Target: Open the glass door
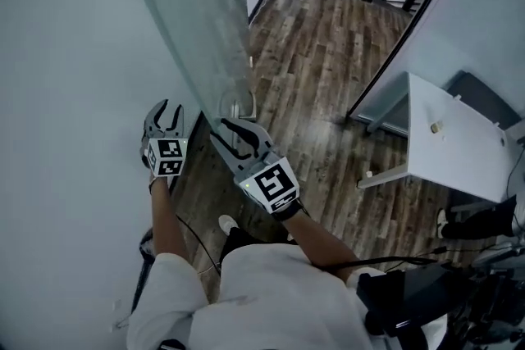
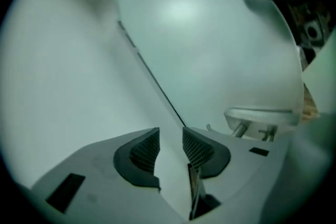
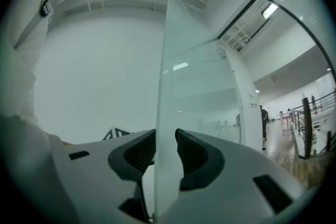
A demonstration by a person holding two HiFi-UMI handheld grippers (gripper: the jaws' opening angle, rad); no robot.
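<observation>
Glass door (image 1: 205, 20) seen from above, edge-on. It runs from the top of the head view down to a point in front of the person, with a pale wall (image 1: 66, 53) on its left and dark wood-plank floor (image 1: 328, 53) on its right. A metal handle (image 1: 238, 104) sits near the door's free edge.

Left tool (image 1: 167, 112): held on the wall side of the door, just beside the pane. In the left gripper view the left tool (image 2: 170, 136) has its jaws apart with nothing between the pads, only pale surface beyond. The handle (image 2: 258, 115) shows to the right of the jaws, apart from them.

Right tool (image 1: 230, 129): at the door's free edge, just below the handle in the head view. In the right gripper view the right tool (image 3: 166, 136) has its jaws spread wide, and the vertical edge of the glass door (image 3: 173, 86) stands upright between the pads. The edge fills most of the gap. No clear squeeze on the glass; read as open around the edge, not clamped.

Surroundings: white tabletop (image 1: 459, 135) to the right, well apart from the door, with one small object (image 1: 435, 127) on it, too small to identify. The person's white sleeve (image 1: 172, 291) shows low in the head view. Through the glass, the right gripper view shows a railing (image 3: 307, 128) and a distant standing person (image 3: 262, 118).
</observation>
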